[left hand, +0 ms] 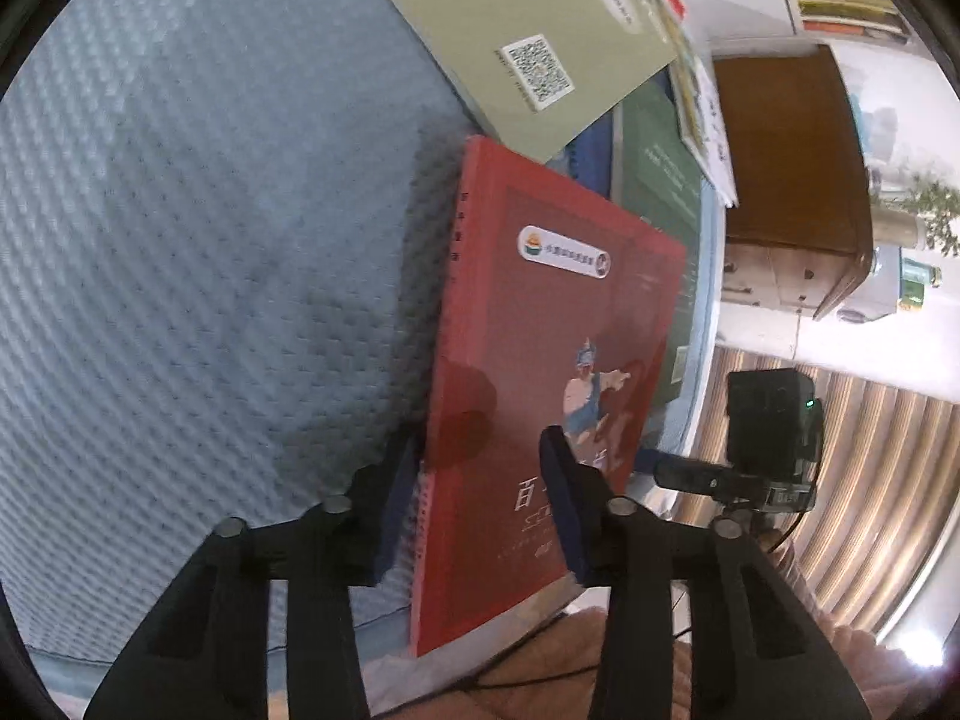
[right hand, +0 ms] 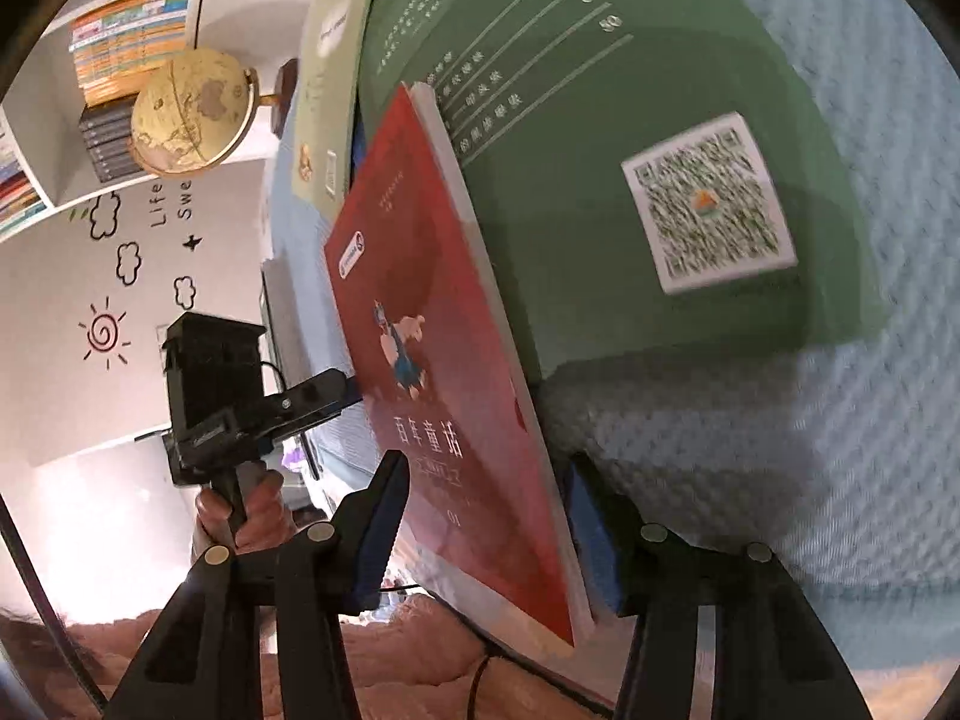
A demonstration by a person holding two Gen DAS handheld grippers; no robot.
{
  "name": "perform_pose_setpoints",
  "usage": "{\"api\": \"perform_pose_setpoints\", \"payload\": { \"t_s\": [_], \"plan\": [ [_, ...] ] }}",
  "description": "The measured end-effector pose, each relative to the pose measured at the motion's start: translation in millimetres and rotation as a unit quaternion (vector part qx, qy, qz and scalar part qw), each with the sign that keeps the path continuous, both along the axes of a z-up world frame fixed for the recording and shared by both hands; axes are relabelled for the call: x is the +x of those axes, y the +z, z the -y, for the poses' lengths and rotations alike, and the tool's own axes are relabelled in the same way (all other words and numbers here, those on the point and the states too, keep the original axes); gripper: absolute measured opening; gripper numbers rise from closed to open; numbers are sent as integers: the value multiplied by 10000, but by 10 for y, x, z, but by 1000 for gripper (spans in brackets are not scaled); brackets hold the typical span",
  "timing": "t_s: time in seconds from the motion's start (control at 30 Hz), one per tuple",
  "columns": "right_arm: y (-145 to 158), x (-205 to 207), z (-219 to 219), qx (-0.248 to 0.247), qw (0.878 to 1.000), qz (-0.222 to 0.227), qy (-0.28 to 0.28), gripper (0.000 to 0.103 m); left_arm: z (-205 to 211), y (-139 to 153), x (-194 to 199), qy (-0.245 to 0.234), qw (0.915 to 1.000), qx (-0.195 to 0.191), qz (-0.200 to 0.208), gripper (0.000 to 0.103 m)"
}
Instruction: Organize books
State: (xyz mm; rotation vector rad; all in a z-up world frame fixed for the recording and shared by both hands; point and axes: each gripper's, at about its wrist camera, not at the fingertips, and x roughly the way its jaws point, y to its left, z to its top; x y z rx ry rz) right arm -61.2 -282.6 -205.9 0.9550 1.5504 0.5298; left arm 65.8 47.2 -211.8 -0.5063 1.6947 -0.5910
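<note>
Book work on a blue quilted surface (left hand: 180, 240). Left wrist view: red book (left hand: 540, 330) stands on edge, tilted, with its spine toward the left of the picture and its illustrated cover facing right. The left tool (left hand: 480, 444) straddles the book's near spine corner, narrowly open; one pad sits against the spine side and the other lies on the front cover, and both appear to press on it. A pale green book (left hand: 528, 42) with a QR code overlaps the red book's far end. A dark green book (left hand: 654, 192) lies flat behind the red one, with a thin picture book (left hand: 702, 108) resting partly on it. A wooden cabinet (left hand: 792, 180) stands beyond the edge of the surface, and striped flooring shows below it. Right wrist view: the same red book runs between the fingers of the right tool (right hand: 486, 468), which stands about half open. The right-hand pad is close behind the back cover and the left-hand pad is just beside the front cover; whether they clamp I cannot tell. The dark green book fills the upper right, lying back cover up on the quilted surface. At left, a hand (right hand: 252, 516) grips the left tool, one of whose fingers reaches the red book's edge. A globe (right hand: 192, 114) and a bookshelf (right hand: 126, 30) sit in the background.
</note>
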Motion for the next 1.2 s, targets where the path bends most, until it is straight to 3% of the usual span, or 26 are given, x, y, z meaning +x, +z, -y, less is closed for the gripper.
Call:
{"api": "perform_pose_setpoints", "payload": {
  "t_s": [0.13,0.33,0.43,0.63,0.67,0.73,0.77,0.93,1.07,1.13,1.2],
  "plan": [
    [76,46,-75,-189,9989,222,357,51,65,13,9,-147,9998,91,71,33],
    [-41,32,35,278,9996,108,12,51,-37,-40,42,-10,9998,-141,-118,33],
    [-25,50,40,265,9995,147,80,49,-94,-72,46,75,9994,-240,-230,33],
    [-20,61,89,345,9993,143,72,49,-63,-43,36,-60,9999,-97,-129,33],
    [-10,63,74,313,9993,174,90,47,-64,-31,24,-76,9999,-62,-92,32],
    [7,74,27,130,9994,263,169,34,-26,-6,-1,-134,9998,145,31,26],
    [25,74,11,-167,9990,327,266,17,-17,6,-13,-202,9993,283,116,20],
    [45,52,1,-396,9984,341,236,16,30,89,-78,-177,9979,498,384,18],
    [105,61,-42,-554,9967,475,364,16,169,212,-133,-586,9911,803,886,18],
    [27,57,18,-281,9986,388,234,16,101,137,-87,-470,9945,591,733,18],
    [-101,52,118,192,9995,231,11,14,-40,34,-19,-123,9991,143,386,17]
  ]
}}
